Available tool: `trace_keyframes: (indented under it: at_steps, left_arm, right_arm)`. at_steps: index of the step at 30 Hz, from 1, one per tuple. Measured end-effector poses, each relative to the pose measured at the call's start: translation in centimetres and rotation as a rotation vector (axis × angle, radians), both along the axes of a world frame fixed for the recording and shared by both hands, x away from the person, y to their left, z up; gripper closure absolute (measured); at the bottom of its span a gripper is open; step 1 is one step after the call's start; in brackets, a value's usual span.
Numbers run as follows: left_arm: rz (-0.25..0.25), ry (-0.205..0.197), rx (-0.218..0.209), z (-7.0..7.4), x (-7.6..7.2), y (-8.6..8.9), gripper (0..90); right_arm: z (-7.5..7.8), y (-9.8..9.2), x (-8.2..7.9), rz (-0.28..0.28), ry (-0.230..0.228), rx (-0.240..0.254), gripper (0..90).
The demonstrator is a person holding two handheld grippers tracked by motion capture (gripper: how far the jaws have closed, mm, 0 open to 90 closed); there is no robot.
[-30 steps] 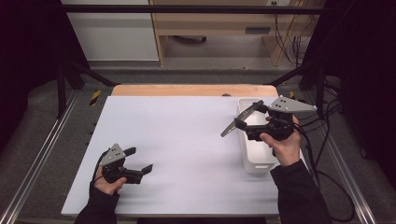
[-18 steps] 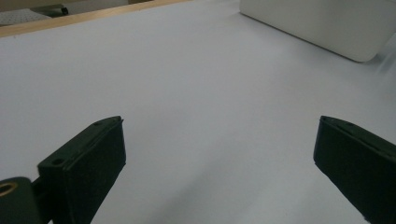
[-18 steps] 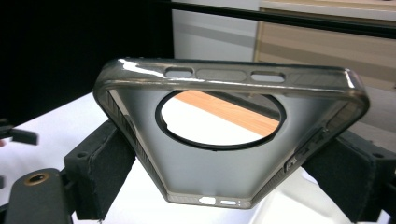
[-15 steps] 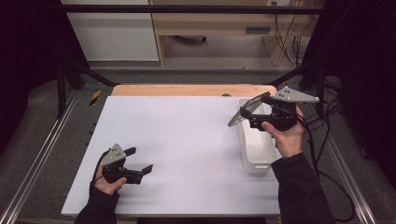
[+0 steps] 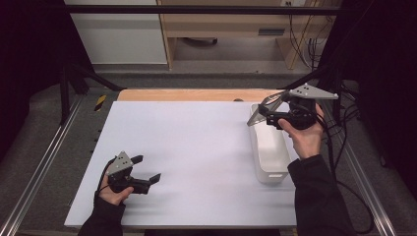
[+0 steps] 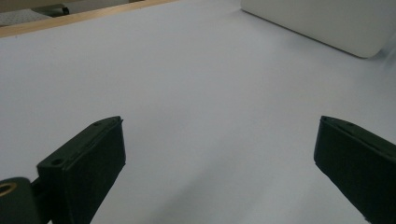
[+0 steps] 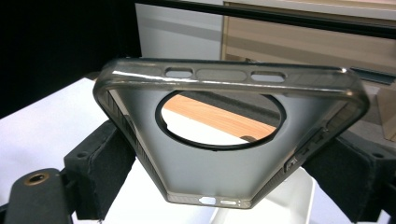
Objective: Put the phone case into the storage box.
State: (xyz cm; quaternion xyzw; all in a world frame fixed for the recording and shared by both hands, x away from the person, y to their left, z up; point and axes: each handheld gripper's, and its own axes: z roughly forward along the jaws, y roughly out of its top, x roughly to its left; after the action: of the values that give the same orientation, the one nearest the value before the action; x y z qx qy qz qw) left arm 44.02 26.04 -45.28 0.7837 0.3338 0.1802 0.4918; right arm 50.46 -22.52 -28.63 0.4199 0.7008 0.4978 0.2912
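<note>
- Right gripper [image 5: 265, 114]: clamped on case [image 7: 224, 135], one jaw on each long edge, seen in right gripper view.
- Case: clear grey phone case with big round camera hole, lying near flat between jaws, hole end pointing away from hand.
- In high view case [image 5: 262, 109] up in air, sticking out from right gripper toward table centre, above far end of bin [image 5: 270, 152].
- Bin: white, long, directly below and just nearer the person than right gripper; inside looks bare as far as visible.
- Left gripper [image 5: 146, 169]: jaws spread wide, nothing between them, resting low on table [image 5: 196, 147], well apart from right gripper and case.
- Left gripper view: bare white table ahead of open jaws [image 6: 219, 154], bin corner [image 6: 327, 23] far off ahead.
- Step, as judged: carry phase, case lifted above bin, not set down.
- Next move likely calls for: swinging case toward open table between the grippers, lowering flat, then spreading right jaws.
- Alternative: handover to left gripper, needing left to rise and close on free end.
- Risk: soft case flexing and slipping if squeeze eases early.
</note>
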Motion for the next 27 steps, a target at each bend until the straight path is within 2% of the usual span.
trace_keyframes:
  at_steps: [6, 18, 27]
  left_arm:
    - [-0.004, -0.002, 0.014, -0.1, 0.0, -0.1, 1.6]
    - [0.007, -0.009, 0.007, 0.0, 0.1, 0.2, 1.2]
    - [0.005, -0.009, 0.009, 0.0, 0.1, 0.2, 1.2]
  right_arm:
    - [0.0, -0.2, 1.0, -0.034, 0.015, -0.025, 12.4]
    - [-0.4, -0.5, 3.0, -0.098, 0.049, -0.03, 12.4]
    - [-1.2, -0.4, 4.9, -0.152, 0.077, -0.054, 12.4]
